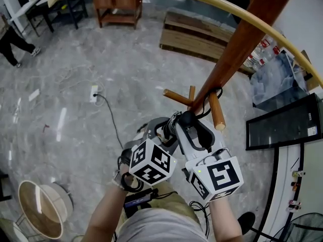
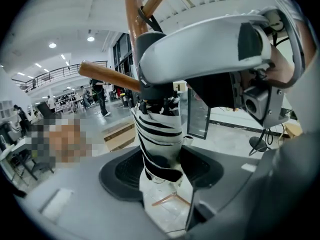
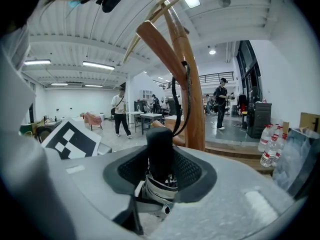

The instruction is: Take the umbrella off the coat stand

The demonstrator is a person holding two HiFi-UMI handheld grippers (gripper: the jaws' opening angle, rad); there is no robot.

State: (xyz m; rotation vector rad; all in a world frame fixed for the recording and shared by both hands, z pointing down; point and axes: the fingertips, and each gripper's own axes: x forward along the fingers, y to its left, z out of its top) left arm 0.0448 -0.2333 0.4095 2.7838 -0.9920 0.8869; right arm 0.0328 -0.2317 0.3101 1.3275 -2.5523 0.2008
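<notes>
The folded umbrella (image 2: 159, 139) has black and white stripes and a black handle (image 3: 160, 146). Its black strap (image 3: 181, 101) loops over a wooden peg (image 1: 216, 112) of the brown coat stand (image 1: 237, 49). My left gripper (image 2: 161, 171) is shut on the striped body, with the pads against both of its sides. Just above it, my right gripper (image 3: 160, 173) is shut on the handle. In the head view both grippers, left (image 1: 162, 131) and right (image 1: 194, 127), sit side by side below the pegs. The umbrella's lower end is hidden.
Wooden pallets (image 1: 199, 34) and water bottles (image 1: 262, 49) lie behind the stand. A black-framed panel (image 1: 282, 122) rests on the floor at the right. A power strip (image 1: 94, 92) with its cable and a wicker basket (image 1: 40, 208) are at the left. A person (image 1: 12, 44) stands far left.
</notes>
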